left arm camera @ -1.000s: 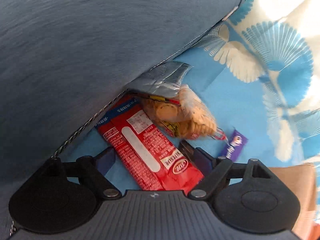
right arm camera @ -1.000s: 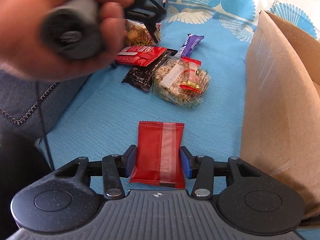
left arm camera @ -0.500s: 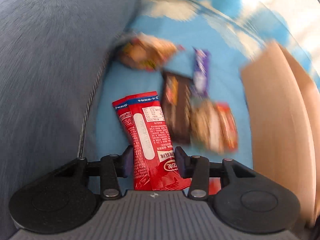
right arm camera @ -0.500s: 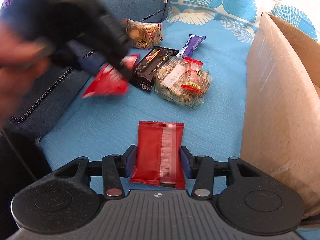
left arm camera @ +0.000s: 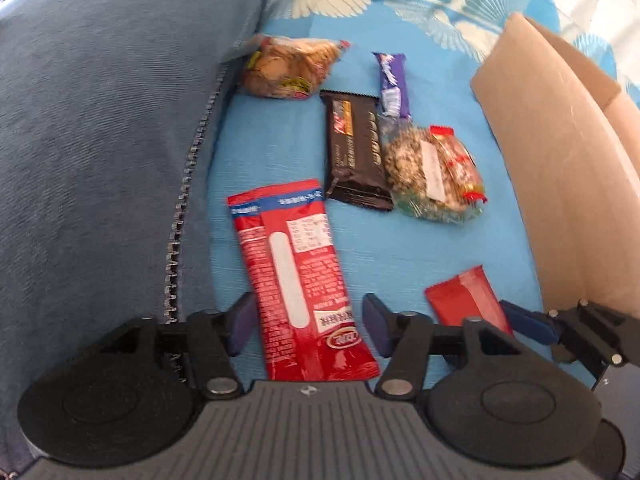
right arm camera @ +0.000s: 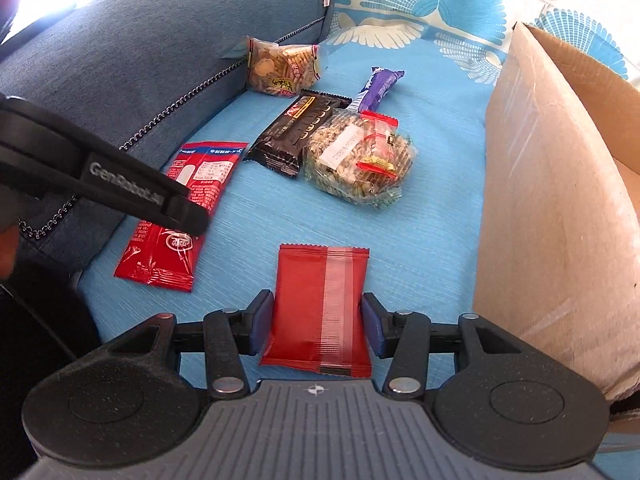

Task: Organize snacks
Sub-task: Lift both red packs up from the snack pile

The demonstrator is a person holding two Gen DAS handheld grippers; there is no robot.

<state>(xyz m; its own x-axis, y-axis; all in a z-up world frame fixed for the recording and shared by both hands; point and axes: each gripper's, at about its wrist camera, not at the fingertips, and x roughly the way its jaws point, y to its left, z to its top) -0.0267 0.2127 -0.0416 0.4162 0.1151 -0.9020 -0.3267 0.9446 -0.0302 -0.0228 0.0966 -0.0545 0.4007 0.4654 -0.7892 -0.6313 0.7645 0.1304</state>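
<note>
A long red snack bar (left arm camera: 298, 280) lies on the blue cloth between the open fingers of my left gripper (left arm camera: 306, 330); it also shows in the right wrist view (right arm camera: 180, 216), flat on the cloth with the left gripper (right arm camera: 176, 210) over it. My right gripper (right arm camera: 316, 330) has its pads against both sides of a small red packet (right arm camera: 320, 308), which rests on the cloth; that packet also shows in the left wrist view (left arm camera: 466, 300). Further off lie a black bar (right arm camera: 296, 132), a purple bar (right arm camera: 378, 84), a clear nut bag (right arm camera: 356, 160) and a biscuit bag (right arm camera: 280, 66).
An open cardboard box (right arm camera: 560, 184) stands at the right, close beside my right gripper. A blue sofa cushion (right arm camera: 140, 60) rises along the left. The blue patterned cloth (right arm camera: 432, 240) covers the seat.
My left gripper pulled the long red bar back from the pile near the cushion, laid it on the cloth and opened. My right gripper and its red packet have not moved.
</note>
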